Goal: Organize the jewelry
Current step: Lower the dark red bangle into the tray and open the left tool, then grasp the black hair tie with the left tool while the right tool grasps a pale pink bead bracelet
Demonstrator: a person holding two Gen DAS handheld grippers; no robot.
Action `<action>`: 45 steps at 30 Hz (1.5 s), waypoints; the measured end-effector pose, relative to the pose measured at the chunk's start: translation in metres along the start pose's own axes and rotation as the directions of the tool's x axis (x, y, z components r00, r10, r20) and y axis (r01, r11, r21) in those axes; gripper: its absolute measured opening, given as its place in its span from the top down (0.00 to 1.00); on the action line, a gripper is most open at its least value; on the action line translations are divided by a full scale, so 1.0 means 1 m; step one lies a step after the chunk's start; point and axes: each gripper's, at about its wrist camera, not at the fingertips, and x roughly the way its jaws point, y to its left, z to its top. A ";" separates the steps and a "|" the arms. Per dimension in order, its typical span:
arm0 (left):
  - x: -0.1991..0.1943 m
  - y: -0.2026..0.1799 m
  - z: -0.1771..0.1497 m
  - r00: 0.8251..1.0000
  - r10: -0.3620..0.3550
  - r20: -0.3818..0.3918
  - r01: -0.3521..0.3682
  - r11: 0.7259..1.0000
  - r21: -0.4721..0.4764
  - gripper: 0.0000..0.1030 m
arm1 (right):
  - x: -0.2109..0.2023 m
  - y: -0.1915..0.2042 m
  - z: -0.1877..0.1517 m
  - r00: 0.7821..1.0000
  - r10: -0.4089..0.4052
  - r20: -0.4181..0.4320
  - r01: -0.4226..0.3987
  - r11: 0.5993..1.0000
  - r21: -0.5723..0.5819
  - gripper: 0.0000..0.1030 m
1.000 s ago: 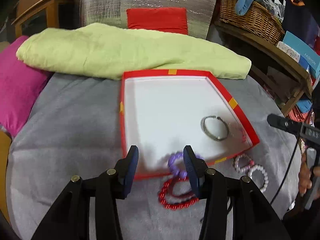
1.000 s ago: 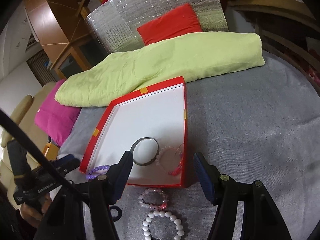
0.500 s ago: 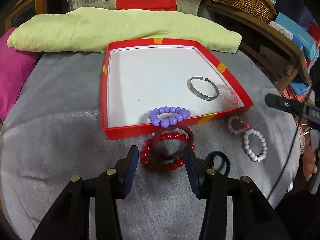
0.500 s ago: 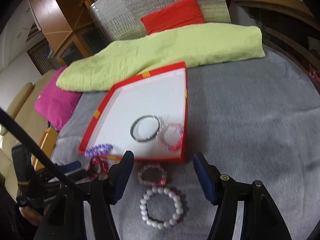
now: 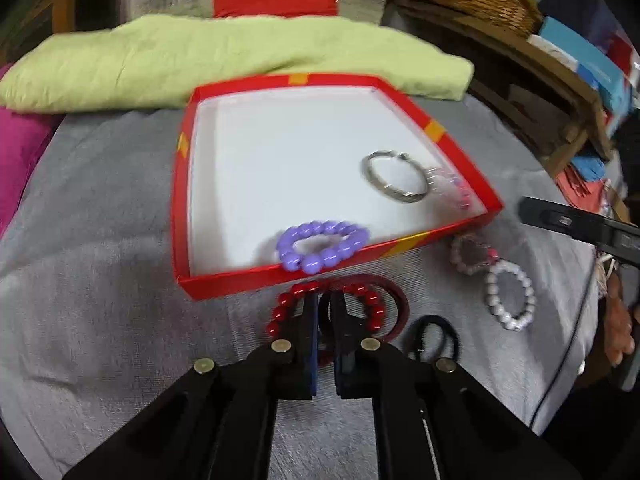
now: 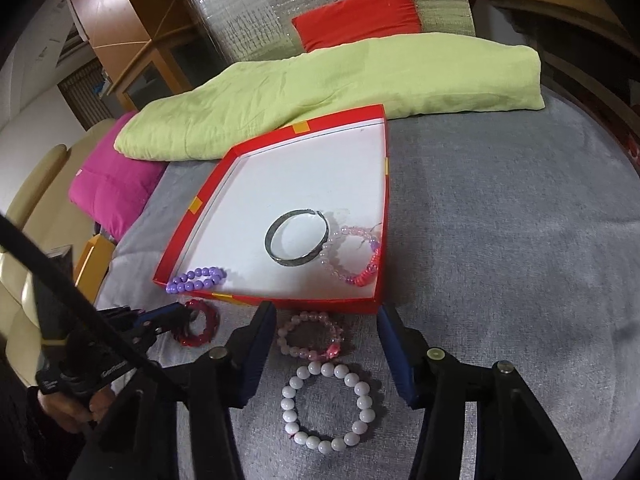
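The left gripper point(image 5: 325, 300) is seen clenched, its jaws nearly together on the near arc of the red bead bracelet point(image 5: 370, 306), which lies on the grey cloth point(image 5: 100, 280) just in front of the red tray point(image 5: 224, 280). A dark red bangle point(image 5: 396, 300) lies around the bead bracelet, touching it. Whether the beads are lifted off the cloth cannot be told. A black hair tie point(image 5: 434, 338) is noted just to the right of the bangle. The purple bead bracelet point(image 5: 322, 240) is propped on the tray's near wall, partly inside. Inside the tray, toward its right side, a silver bangle point(image 6: 298, 238) lies flat, and a pale pink bead bracelet with a red tassel point(image 6: 352, 256) touches it on the side nearer the right wall. The right gripper point(image 6: 326, 354) is held released, jaws wide apart, low over the cloth just before the tray's near corner. Between its fingers a pink bead bracelet point(image 6: 310, 336) lies on the cloth, and a white bead bracelet point(image 6: 326, 408) lies just nearer the camera, the two almost touching. Behind the tray a folded green cloth point(image 6: 320, 92) is recorded, with a magenta cushion point(image 6: 108, 184) at its left end.
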 end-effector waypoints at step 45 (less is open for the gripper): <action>-0.031 0.040 0.027 0.978 0.184 0.094 -0.158 0.959 -0.234 0.46 | 0.006 0.001 -0.015 0.994 0.017 -0.110 -0.023 0.998 -0.053 0.46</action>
